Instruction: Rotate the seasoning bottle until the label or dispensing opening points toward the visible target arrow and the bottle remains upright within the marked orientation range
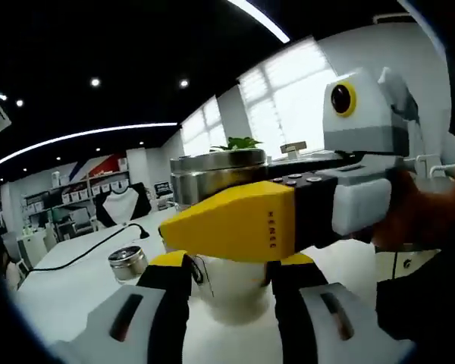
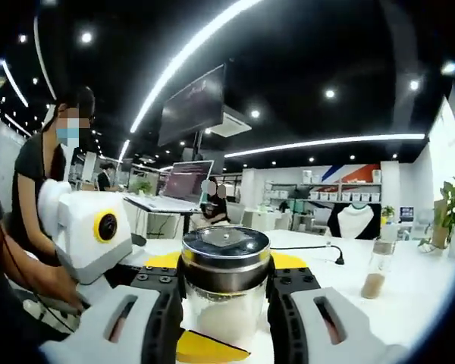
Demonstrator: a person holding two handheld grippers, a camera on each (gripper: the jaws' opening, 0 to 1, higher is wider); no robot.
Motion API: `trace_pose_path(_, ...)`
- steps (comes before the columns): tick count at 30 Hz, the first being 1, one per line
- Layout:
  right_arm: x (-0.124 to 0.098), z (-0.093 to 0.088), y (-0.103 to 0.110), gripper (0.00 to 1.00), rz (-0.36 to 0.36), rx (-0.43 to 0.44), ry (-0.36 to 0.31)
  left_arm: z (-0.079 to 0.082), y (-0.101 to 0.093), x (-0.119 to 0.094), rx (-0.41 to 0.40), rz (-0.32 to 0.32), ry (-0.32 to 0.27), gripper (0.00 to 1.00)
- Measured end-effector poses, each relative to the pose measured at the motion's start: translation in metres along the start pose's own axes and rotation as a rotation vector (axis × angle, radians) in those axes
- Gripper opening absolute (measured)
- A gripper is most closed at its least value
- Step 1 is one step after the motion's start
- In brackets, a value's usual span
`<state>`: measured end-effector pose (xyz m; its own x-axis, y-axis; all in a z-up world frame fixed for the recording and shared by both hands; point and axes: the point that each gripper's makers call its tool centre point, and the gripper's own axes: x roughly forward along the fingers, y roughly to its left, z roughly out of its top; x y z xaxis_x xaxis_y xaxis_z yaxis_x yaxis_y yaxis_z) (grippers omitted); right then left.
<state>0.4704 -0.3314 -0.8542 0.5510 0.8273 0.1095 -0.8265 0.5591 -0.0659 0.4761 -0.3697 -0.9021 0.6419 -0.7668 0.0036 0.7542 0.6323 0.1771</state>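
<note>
**Both grippers at one seasoning bottle, upright on the white tabletop**

In the left gripper view: near the tabletop's [image 1: 68, 292] left edge, a small round metal tin [image 1: 127, 262], a black cable [image 1: 91, 249] curving past it. At centre, the seasoning bottle [image 1: 226, 288], upright, pale contents in the lower glass, wide metal cap on top. Left gripper [image 1: 229, 284] low at the bottle's base, black-and-yellow jaws apart on either side of the glass; actual contact hard to tell. Crossing in from the right, the right gripper [image 1: 235, 227], its yellow jaw lying across the bottle just under the cap, a hand [image 1: 413, 216] behind it.

In the right gripper view: at far left, a person [image 2: 42, 182] seated beside the left gripper [image 2: 98, 235]. At centre, the seasoning bottle [image 2: 226, 284], standing straight, dark lid, steel band. Right gripper [image 2: 226, 292] clamped on it, one jaw pressed to each side of the glass. Toward the tabletop's [image 2: 409, 296] right edge, a slim glass bottle [image 2: 377, 267] with brown powder, well apart; a green plant [image 2: 451, 205] beyond.
</note>
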Motion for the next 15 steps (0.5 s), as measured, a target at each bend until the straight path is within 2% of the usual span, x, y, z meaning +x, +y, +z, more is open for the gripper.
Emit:
trace_pose_path(3,-0.009,0.012,0.016,0.4,0.159,-0.005,-0.065,0.01,-0.011,-0.002,-0.106,-0.102,-0.065,0.45)
trace_pose_path(4,-0.014,0.017,0.022,0.4,0.215,0.029,-0.083,0.013,-0.015,-0.002,-0.128,-0.136,-0.085,0.47)
trace_pose_path(5,-0.016,0.02,0.025,0.4,0.239,0.059,-0.09,0.018,-0.022,-0.003,-0.148,-0.18,-0.108,0.47)
trace_pose_path(7,-0.021,0.022,0.031,0.4,0.307,0.089,-0.098,0.021,-0.031,-0.005,-0.147,-0.233,-0.106,0.48)
trace_pose_path(10,-0.022,0.02,0.032,0.4,0.311,0.06,-0.093,0.018,-0.033,-0.003,-0.116,-0.22,-0.084,0.47)
trace_pose_path(13,-0.019,0.016,0.029,0.4,0.301,0.06,-0.083,0.015,-0.028,-0.001,-0.109,-0.17,-0.063,0.47)
trace_pose_path(15,-0.016,0.016,0.024,0.4,0.263,0.061,-0.097,0.013,-0.017,-0.001,-0.099,-0.095,-0.053,0.47)
